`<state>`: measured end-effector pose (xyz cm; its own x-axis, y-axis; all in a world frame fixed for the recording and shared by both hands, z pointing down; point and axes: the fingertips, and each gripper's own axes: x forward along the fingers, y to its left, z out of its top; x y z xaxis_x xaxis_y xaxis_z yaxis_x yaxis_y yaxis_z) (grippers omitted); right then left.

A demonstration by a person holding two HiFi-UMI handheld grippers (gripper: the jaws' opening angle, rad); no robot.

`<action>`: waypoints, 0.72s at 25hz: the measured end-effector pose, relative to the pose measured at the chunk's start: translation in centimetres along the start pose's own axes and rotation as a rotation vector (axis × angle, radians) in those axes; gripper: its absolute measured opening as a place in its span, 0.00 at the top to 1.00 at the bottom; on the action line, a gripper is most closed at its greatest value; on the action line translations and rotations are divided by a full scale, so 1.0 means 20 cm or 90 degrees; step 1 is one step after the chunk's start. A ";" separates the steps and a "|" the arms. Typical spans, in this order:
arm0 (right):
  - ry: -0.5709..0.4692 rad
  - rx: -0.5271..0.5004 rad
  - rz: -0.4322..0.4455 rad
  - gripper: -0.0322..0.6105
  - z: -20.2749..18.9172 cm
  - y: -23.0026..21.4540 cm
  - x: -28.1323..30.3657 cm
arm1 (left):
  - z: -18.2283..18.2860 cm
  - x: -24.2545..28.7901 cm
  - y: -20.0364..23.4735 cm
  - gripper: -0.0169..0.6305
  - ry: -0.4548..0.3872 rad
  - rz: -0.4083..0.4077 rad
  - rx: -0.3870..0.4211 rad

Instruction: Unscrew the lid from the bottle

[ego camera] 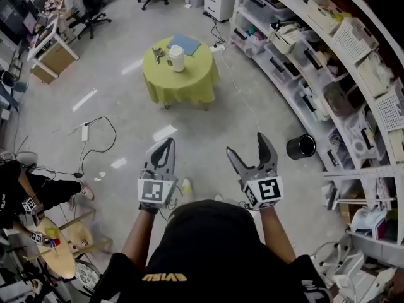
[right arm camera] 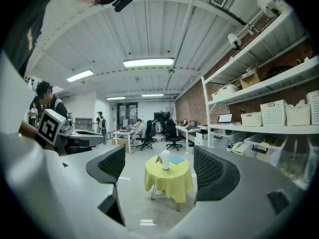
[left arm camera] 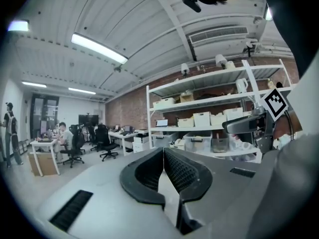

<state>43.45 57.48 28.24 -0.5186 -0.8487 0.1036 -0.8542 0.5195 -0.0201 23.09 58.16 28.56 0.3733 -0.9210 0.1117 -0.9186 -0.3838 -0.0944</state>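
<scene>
Bottle (ego camera: pixel 177 59) upright on a round yellow-clothed table (ego camera: pixel 165 88), well apart from both grippers.
Left gripper (ego camera: pixel 163 149): jaws pressed together, nothing between; right gripper (ego camera: pixel 247 145): jaws wide, empty (a blue sheet (ego camera: pixel 184 43) lies beside the bottle).

bottle (ego camera: pixel 177 59): too small for detail | small object (ego camera: pixel 157 55) beside it: unidentifiable | shelving (ego camera: pixel 369 11): cut off right
</scene>
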 end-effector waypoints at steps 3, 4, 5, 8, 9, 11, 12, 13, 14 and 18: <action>-0.001 -0.001 -0.017 0.29 0.04 0.10 0.16 | -0.01 0.01 0.21 0.94 -0.004 -0.007 0.007; -0.002 0.000 -0.024 0.29 0.05 0.13 0.22 | -0.02 0.00 0.27 0.94 -0.004 -0.009 0.008; -0.003 0.000 -0.030 0.29 0.05 0.16 0.27 | -0.04 0.00 0.34 0.94 -0.002 -0.010 0.007; 0.001 -0.002 -0.046 0.29 0.05 0.25 0.43 | -0.09 -0.02 0.53 0.94 0.000 -0.017 -0.009; 0.005 -0.005 -0.053 0.29 0.05 0.27 0.47 | -0.11 -0.03 0.59 0.94 0.000 -0.020 -0.016; 0.008 -0.008 -0.070 0.29 0.07 0.29 0.55 | -0.16 -0.04 0.69 0.94 0.003 -0.027 -0.025; 0.008 -0.009 -0.076 0.29 0.08 0.31 0.58 | -0.18 -0.04 0.74 0.94 0.008 -0.029 -0.025; 0.009 -0.011 -0.078 0.29 0.08 0.32 0.62 | -0.21 -0.03 0.78 0.94 0.012 -0.030 -0.025; 0.013 -0.014 -0.078 0.29 0.08 0.33 0.65 | -0.22 -0.02 0.82 0.94 0.014 -0.030 -0.026; 0.040 -0.016 -0.081 0.29 0.04 0.31 0.80 | -0.26 0.07 0.93 0.94 0.015 -0.027 -0.039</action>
<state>29.90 47.10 28.98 -0.4017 -0.9008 0.1652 -0.9116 0.4105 0.0214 5.87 50.00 32.04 0.4090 -0.9022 0.1369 -0.9087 -0.4164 -0.0290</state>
